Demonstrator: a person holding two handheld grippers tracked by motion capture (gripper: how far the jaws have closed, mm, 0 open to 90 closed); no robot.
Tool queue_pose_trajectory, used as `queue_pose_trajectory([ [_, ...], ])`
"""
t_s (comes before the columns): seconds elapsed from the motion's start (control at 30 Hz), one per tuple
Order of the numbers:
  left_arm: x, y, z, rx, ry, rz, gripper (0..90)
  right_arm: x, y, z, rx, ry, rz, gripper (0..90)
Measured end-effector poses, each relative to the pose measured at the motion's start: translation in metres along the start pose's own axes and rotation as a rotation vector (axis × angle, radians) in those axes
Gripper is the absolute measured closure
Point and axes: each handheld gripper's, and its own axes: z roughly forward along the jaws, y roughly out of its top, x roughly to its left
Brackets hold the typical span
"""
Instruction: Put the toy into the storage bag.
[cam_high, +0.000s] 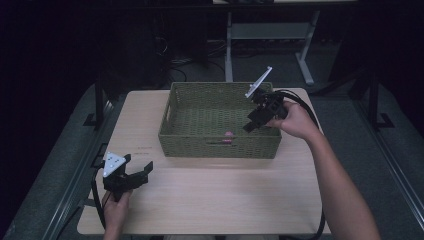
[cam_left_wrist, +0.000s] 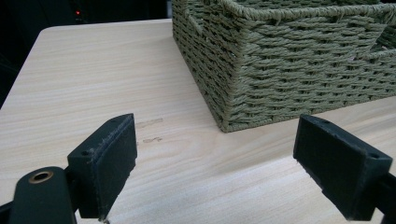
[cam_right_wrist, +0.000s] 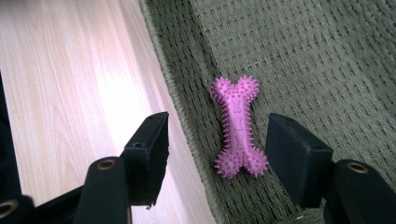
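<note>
Dark floor and the legs of another workbench frame a pale wooden table (cam_high: 210, 195), on which sits 1 olive-green woven basket (cam_high: 220, 145) with cut-out handles in its short walls. Inside it, close against the near wall, lies a pink spiked rubber bone, a dog chew toy (cam_right_wrist: 238, 128), flat on the woven floor.

Your right gripper (cam_high: 256, 120) hangs over the basket's right half, tipped down and toward you, so its camera looks straight onto the toy. Its jaws are spread wide with nothing between them: in the right gripper view 1 jaw shows against the near rim and the other against the basket floor beside the toy, so the bone sits roughly in the gap between them but well below. That pose suits a reach for the toy, or a pull-back after letting it go; I cannot tell which.

Your left gripper (cam_high: 131, 176) rests low at the table's near left corner, well apart from the basket, jaws likewise spread and empty. In the left gripper view it faces the basket's near left corner, parked out of the way, I judge, so that the right hand has room.
</note>
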Motion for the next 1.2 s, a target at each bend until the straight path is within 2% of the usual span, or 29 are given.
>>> queue_pose_trajectory([
  [0.1, 0.0, 0.0, 0.0, 0.0, 0.001, -0.003, 13.0, 0.004, -0.003, -0.005, -0.02, 0.007, -0.004, 38.1],
  [0.43, 0.0, 0.0, -0.001, -0.002, 0.003, -0.003, 13.0, 0.008, -0.014, -0.005, -0.012, 0.003, 0.003, 36.3],
  [0.7, 0.0, -0.001, -0.001, -0.005, 0.005, -0.005, 13.0, 0.016, -0.024, -0.009, -0.029, 0.005, 0.0, 35.2],
  [1.2, 0.0, -0.001, -0.002, -0.003, 0.006, -0.004, 13.0, 0.026, -0.047, -0.008, -0.042, 0.009, 0.007, 34.3],
])
